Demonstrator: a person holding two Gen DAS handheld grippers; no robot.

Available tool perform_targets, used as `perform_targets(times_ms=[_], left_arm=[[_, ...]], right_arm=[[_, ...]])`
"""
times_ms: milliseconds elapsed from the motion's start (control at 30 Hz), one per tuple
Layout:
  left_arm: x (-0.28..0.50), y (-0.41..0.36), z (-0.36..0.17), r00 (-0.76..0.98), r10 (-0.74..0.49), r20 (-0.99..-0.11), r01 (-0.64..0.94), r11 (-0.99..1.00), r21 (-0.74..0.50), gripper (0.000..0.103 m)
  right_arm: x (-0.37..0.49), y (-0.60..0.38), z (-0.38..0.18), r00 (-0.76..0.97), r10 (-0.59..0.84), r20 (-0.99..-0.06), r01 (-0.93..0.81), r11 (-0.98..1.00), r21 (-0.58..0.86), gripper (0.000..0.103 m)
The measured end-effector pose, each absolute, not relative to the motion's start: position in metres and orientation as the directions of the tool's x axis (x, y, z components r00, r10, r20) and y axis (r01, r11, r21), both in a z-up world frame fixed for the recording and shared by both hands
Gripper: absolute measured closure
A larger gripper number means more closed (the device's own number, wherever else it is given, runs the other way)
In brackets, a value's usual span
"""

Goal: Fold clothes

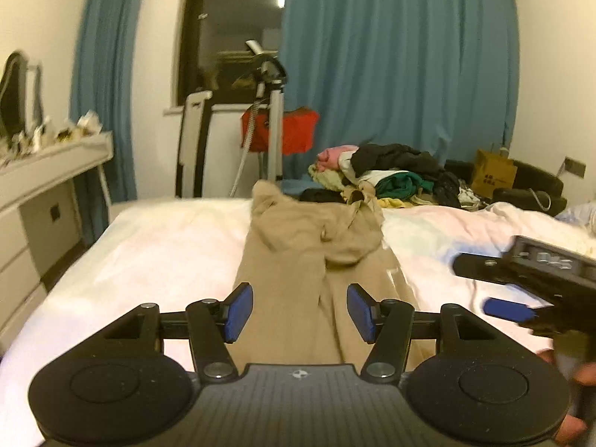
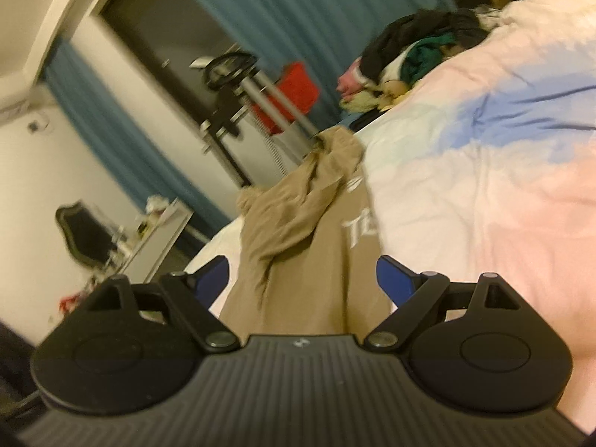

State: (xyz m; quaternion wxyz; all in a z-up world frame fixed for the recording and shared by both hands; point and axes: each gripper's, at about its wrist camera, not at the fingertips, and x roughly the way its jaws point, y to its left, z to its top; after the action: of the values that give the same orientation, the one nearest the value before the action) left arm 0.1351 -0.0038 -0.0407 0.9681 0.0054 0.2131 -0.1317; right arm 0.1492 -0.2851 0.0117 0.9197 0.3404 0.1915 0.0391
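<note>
The left gripper (image 1: pixel 300 313) stood with its jaws apart over the long beige cotton garment (image 1: pixel 313 260), which lay folded lengthwise on the pale bed cover (image 1: pixel 167 253). The right gripper (image 2: pixel 303 283) was equally spread, holding nothing. The cloth looked soft, light and limp; its near hem seemed the best hold.

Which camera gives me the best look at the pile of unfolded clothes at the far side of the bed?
The left wrist view. It shows the clothes pile level and fairly sharp beyond the tan garment, with pink, black and green pieces distinct. The right wrist view shows the same pile tilted, smaller and motion-blurred near its top edge.
</note>
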Motion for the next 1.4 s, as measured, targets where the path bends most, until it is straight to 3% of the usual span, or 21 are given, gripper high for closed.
perform_targets(times_ms=[267,467,600,833,933,1000,1167,1200,1267,1400], left_arm=[[0.065,0.039,-0.024,0.869,-0.273,-0.413,0.237,0.962,-0.138,0.040],[0.065,0.067,-0.020,0.856,-0.306,-0.416,0.229,0.947,-0.224,0.039],[0.077,0.087,-0.020,0.864,-0.286,-0.414,0.188,0.947,-0.262,0.036],[0.085,0.118,-0.018,0.870,-0.269,-0.413,0.121,0.929,-0.349,0.035],[0.082,0.127,-0.014,0.877,-0.266,-0.401,0.110,0.923,-0.370,0.034],[0.081,0.132,-0.012,0.880,-0.262,-0.397,0.102,0.919,-0.381,0.033],[0.080,0.132,-0.011,0.878,-0.258,-0.402,0.091,0.917,-0.389,0.033],[0.080,0.131,-0.011,0.878,-0.255,-0.406,0.089,0.919,-0.385,0.033],[0.080,0.130,-0.011,0.875,-0.253,-0.413,0.086,0.920,-0.382,0.032],[0.079,0.133,-0.013,0.863,-0.263,-0.431,0.076,0.912,-0.404,0.032]], right_arm=[[0.122,-0.244,0.017,0.884,0.279,-0.374,-0.020,0.823,0.567,0.015],[0.120,-0.237,0.001,0.801,0.407,-0.439,0.024,0.710,0.703,0.015],[0.118,-0.221,-0.009,0.751,0.493,-0.439,0.004,0.661,0.750,0.030],[0.100,-0.162,-0.012,0.604,0.631,-0.487,-0.080,0.656,0.751,0.048],[0.090,-0.137,-0.029,0.506,0.657,-0.559,-0.040,0.666,0.745,0.051],[0.086,-0.126,-0.043,0.451,0.671,-0.589,-0.008,0.662,0.749,0.060],[0.078,-0.111,-0.047,0.447,0.658,-0.606,-0.012,0.681,0.732,0.064],[0.077,-0.110,-0.047,0.446,0.660,-0.605,-0.012,0.680,0.733,0.078],[0.075,-0.108,-0.045,0.439,0.668,-0.601,-0.011,0.672,0.740,0.096],[0.058,-0.107,-0.014,0.486,0.642,-0.592,-0.102,0.715,0.692,0.099]])
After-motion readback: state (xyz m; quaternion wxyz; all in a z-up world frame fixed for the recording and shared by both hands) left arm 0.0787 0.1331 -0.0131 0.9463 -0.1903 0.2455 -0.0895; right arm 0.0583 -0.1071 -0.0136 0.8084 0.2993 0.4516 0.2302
